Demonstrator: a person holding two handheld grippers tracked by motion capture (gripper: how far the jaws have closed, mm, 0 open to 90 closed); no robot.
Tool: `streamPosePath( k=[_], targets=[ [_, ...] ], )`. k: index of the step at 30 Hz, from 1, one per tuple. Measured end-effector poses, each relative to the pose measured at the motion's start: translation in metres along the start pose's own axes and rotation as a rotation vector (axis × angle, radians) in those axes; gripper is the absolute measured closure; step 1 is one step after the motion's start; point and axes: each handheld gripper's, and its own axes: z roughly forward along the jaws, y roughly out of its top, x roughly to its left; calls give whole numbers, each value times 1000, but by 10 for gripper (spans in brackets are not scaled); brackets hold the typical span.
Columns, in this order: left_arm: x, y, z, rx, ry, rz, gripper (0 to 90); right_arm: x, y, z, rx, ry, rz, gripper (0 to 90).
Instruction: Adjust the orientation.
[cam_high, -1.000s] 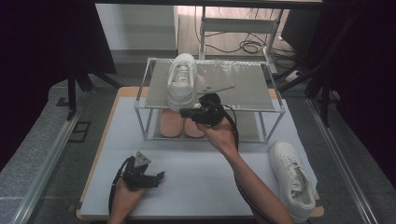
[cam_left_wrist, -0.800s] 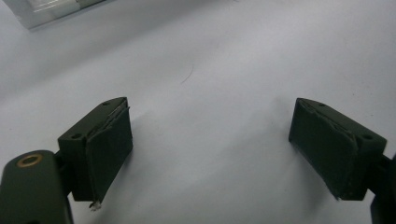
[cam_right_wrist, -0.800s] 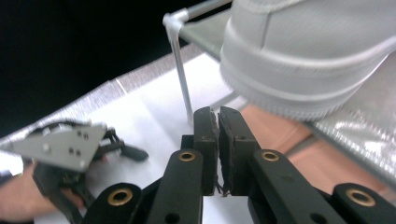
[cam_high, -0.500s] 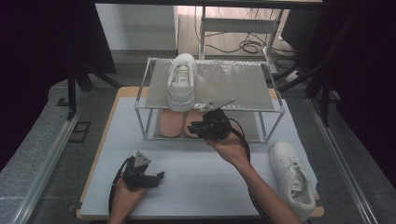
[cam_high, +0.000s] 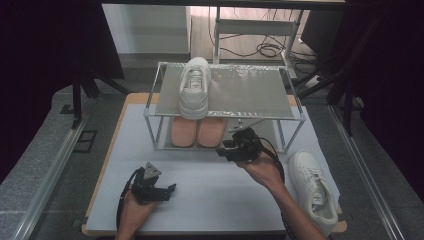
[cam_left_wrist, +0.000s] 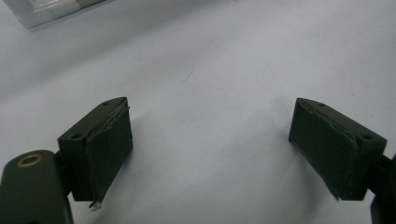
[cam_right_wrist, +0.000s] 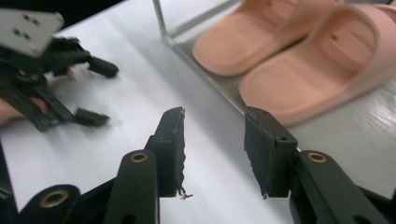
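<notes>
High view: right tool (cam_high: 226, 150) part-open and empty at the rack (cam_high: 227, 116) front; left tool (cam_high: 169, 191) wide, empty. Swing toward the sneaker (cam_high: 312, 190) at four o'clock, jaws spread.

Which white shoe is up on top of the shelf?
The white sneaker on the rack's top shelf, above the pink slippers. The other white sneaker lies down on the table at the right, beside the person's right forearm.

Matt white sheet (cam_high: 210, 185) on the table, brushed-metal rack (cam_high: 250, 95), smooth pink rubbery slippers (cam_right_wrist: 299, 51).
</notes>
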Motion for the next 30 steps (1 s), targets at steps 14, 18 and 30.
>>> streamPosePath(
  k=[14, 18, 30],
  targets=[
    [0, 0, 0, -1, 0, 0, 133, -29, -39, -28, 80, -84, 63, 692],
    [0, 0, 0, -1, 0, 0, 134, -40, -51, -36, 116, -111, 91, 804],
    [0, 0, 0, 2, 0, 1, 133, -72, -82, -59, 192, -211, 183, 900]
  ],
)
